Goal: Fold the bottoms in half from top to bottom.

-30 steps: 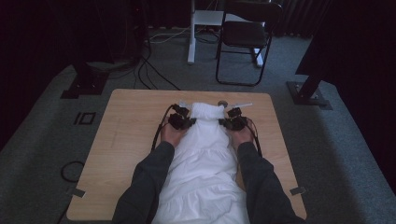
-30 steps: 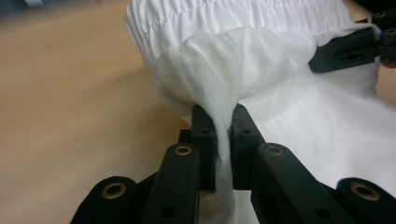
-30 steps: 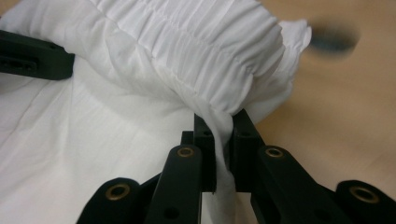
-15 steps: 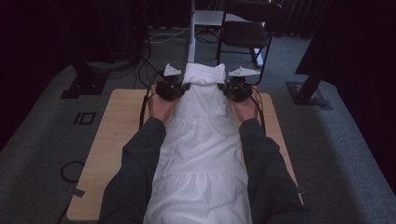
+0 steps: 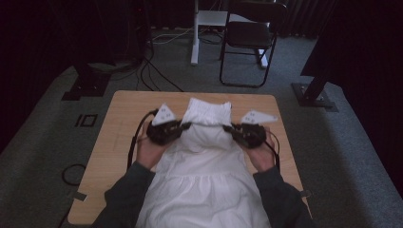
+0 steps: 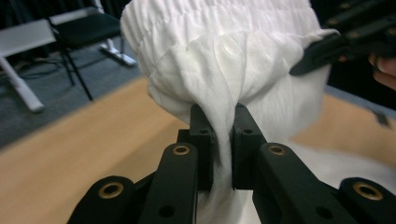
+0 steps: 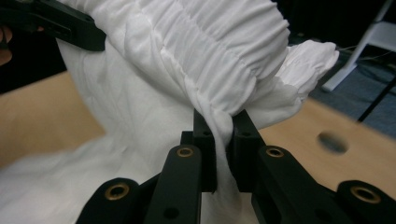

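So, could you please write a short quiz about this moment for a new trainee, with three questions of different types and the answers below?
1. True or false: the left gripper is shut on the white garment.
2. Which part of the garment is lifted between the two grippers?
A. the gathered elastic end
B. a long sleeve
C. a zip
3. What stands on the floor beyond the far edge of the wooden table?

Key
1. True. The right gripper pinches the cloth as well.
2. A
3. A black folding chair.
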Available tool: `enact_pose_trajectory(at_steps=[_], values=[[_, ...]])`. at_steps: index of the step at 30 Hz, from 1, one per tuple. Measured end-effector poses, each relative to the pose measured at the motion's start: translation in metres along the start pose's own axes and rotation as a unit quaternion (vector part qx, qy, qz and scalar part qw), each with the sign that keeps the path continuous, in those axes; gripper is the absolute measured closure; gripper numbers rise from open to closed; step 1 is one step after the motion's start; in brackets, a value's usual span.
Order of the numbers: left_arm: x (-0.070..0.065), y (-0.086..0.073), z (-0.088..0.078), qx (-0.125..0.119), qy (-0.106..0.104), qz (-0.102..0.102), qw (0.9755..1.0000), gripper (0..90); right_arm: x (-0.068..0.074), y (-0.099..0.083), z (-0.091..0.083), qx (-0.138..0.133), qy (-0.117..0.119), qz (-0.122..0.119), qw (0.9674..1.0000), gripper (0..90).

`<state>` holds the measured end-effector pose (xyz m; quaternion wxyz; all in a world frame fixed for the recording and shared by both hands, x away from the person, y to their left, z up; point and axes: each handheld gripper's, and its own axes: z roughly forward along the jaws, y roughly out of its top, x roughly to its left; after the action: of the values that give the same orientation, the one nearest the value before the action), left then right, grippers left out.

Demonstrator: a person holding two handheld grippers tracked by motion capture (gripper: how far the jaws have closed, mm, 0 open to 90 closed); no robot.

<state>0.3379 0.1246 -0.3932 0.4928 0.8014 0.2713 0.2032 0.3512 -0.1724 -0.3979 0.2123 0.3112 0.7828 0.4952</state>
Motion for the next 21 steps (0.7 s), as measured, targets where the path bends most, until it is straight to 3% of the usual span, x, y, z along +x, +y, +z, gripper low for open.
enact_pose_trajectory(at_steps=[4,6,7,9,11,12,13,15,18,21], values=[[-0.027,-0.056,-0.008,0.025,-0.026,-0.021,0.9991,82.2,0.031,-0.046,-0.009,0.026,0.024,0.0,0.9994,83.8],[-0.037,-0.081,-0.006,0.045,-0.041,-0.044,0.9972,82.2,0.045,-0.071,-0.007,0.051,0.029,-0.002,0.9983,83.8],[-0.044,-0.096,-0.002,0.068,-0.043,-0.05,0.9955,82.3,0.051,-0.083,-0.004,0.065,0.03,-0.004,0.9974,83.8],[-0.053,-0.124,0.009,0.114,-0.053,-0.059,0.9903,82.2,0.059,-0.107,0.005,0.105,0.038,-0.004,0.9938,83.8],[-0.053,-0.147,0.021,0.151,-0.068,-0.088,0.9822,82.2,0.062,-0.127,0.016,0.137,0.05,0.008,0.9892,83.8],[-0.052,-0.154,0.025,0.16,-0.07,-0.101,0.9795,82.2,0.062,-0.134,0.022,0.151,0.055,0.014,0.9868,83.7],[-0.049,-0.158,0.03,0.161,-0.07,-0.107,0.9786,82.2,0.061,-0.139,0.027,0.159,0.058,0.018,0.9854,83.7],[-0.044,-0.157,0.037,0.159,-0.065,-0.107,0.9792,82.4,0.06,-0.142,0.032,0.167,0.057,0.018,0.9841,83.7],[-0.041,-0.146,0.048,0.176,-0.034,-0.072,0.9811,82.5,0.044,-0.141,0.051,0.177,0.052,0.037,0.9821,83.8],[-0.033,-0.137,0.062,0.183,-0.017,-0.063,0.981,82.4,0.028,-0.137,0.064,0.179,0.044,0.046,0.9818,83.9]])
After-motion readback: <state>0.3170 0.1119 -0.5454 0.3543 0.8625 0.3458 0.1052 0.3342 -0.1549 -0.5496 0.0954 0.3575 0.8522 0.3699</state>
